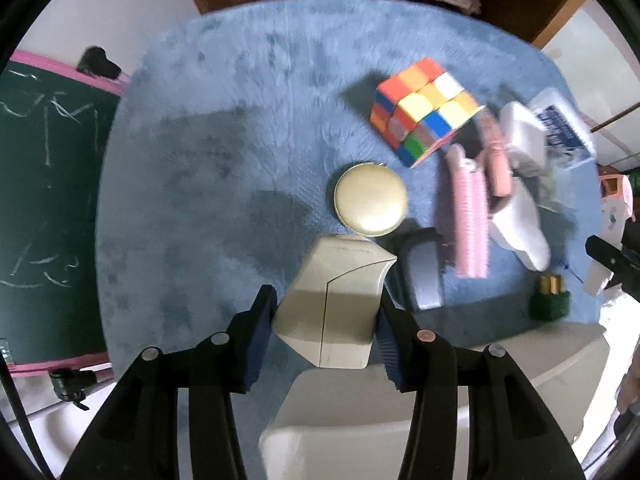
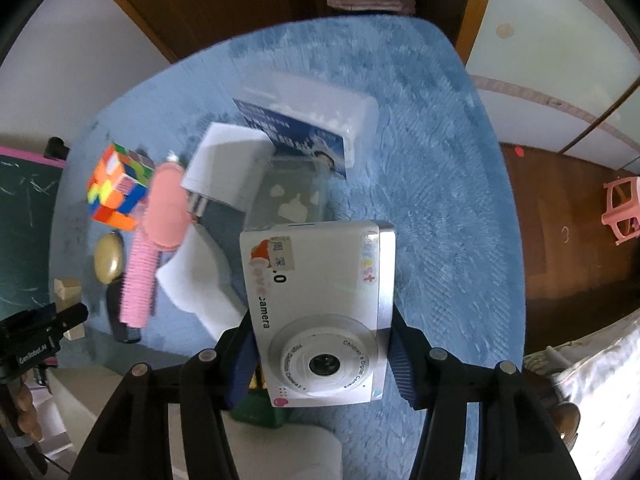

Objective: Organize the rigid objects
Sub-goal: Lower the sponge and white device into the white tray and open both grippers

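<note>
Only right wrist view shows camera point(image 2: 320, 312); left, block point(image 1: 332, 300).

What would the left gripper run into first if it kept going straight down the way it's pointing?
The left gripper is shut on a cream angular block, so that block would probably land first on the blue plush mat, just short of the round cream disc. Depth is uncertain.

Dim, soft indoor light; motion blur at right of left view on pink comb point(image 1: 468, 216); strong fisheye bending, dark corners; soft shadows on blue mat point(image 1: 224, 152).
</note>
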